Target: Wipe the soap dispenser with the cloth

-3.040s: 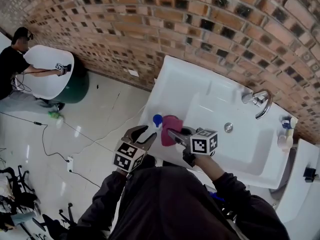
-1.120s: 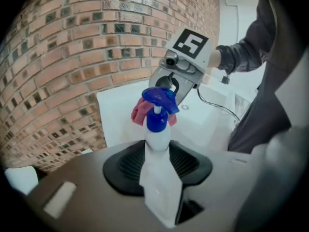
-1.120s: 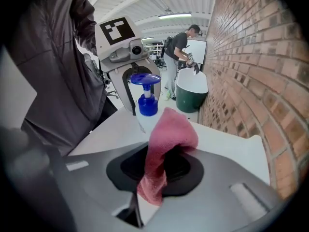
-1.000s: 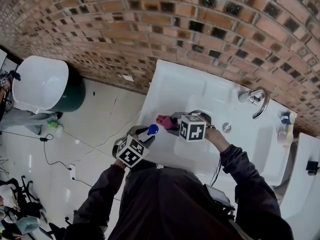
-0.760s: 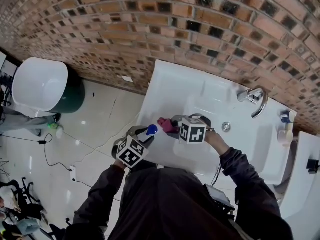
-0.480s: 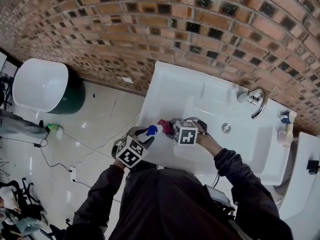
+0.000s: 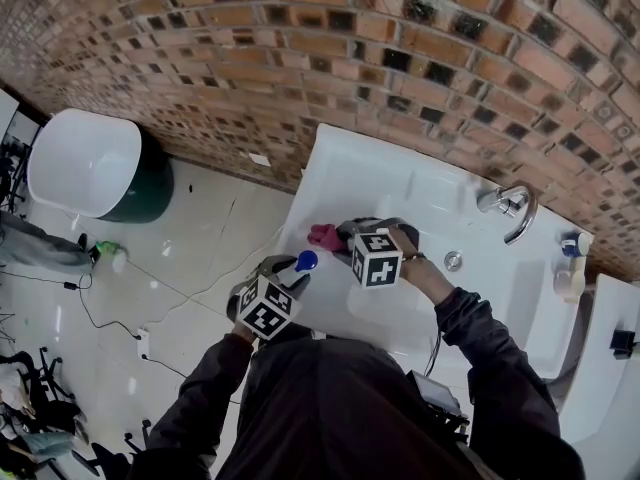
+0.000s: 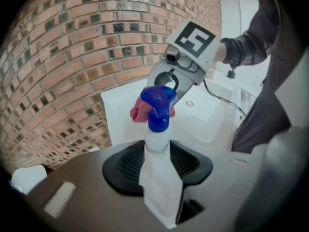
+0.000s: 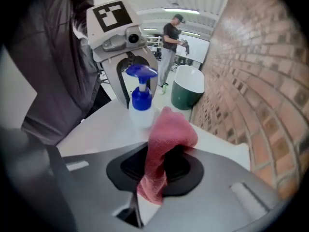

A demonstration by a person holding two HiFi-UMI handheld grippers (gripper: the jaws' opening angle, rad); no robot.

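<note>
Left gripper [image 7: 284, 272]: jaws clamped on the white plastic soap dispenser with blue pump [image 8: 156, 140], held at the left rim of the white ceramic sink [image 7: 331, 176]. Right gripper [image 7: 346, 236]: jaws pinching the crumpled pink cloth [image 9: 167, 138] just beside the pump. Bare basin extends rightward.

Two grippers [image 7: 292, 271] [image 7: 345, 236], one soap dispenser [image 7: 305, 261], one pink cloth [image 7: 323, 235], one sink [image 7: 380, 183], one tap [image 7: 512, 206]

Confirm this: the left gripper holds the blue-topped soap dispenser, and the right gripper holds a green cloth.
Wrong colour: the cloth in the right gripper is pink, not green, as the right gripper view shows. The left gripper does hold the blue-topped soap dispenser.
</note>
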